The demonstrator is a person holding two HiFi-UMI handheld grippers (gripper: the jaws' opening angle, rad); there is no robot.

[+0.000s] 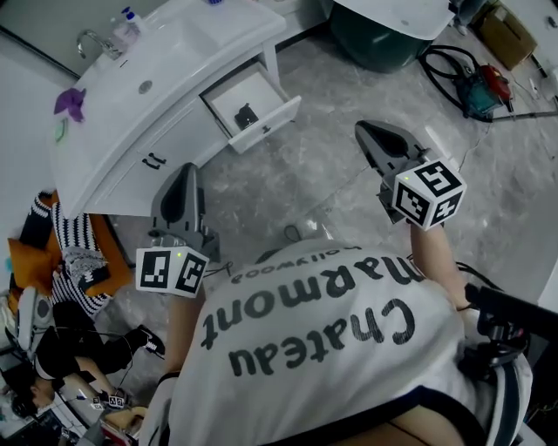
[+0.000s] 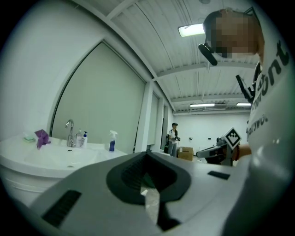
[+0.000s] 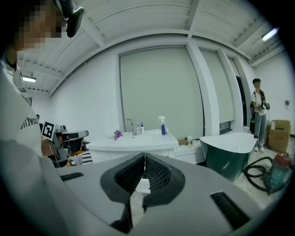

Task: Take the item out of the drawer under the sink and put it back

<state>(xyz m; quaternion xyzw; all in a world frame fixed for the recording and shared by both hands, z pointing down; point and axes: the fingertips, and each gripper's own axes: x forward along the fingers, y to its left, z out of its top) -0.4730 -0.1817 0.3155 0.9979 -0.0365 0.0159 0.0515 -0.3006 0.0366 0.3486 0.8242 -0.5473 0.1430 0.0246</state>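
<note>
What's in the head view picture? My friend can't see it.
Seen from above, a person holds the left tongs and right tongs, both shut and empty, toward a white sink cabinet. Its drawer stands open with a small dark item inside.

Sink counter (image 1: pixel 187 48): faucet (image 1: pixel 90 41), bottles (image 1: pixel 128 23), spray bottle (image 3: pixel 162 125), purple object (image 1: pixel 71 102).
Open drawer (image 1: pixel 275 118): one dark item (image 1: pixel 246 115).
Floor (image 1: pixel 323 165): green tub (image 1: pixel 384 48), cable (image 1: pixel 440 74), power tool (image 1: pixel 481 87), box (image 1: pixel 508 35).
</note>
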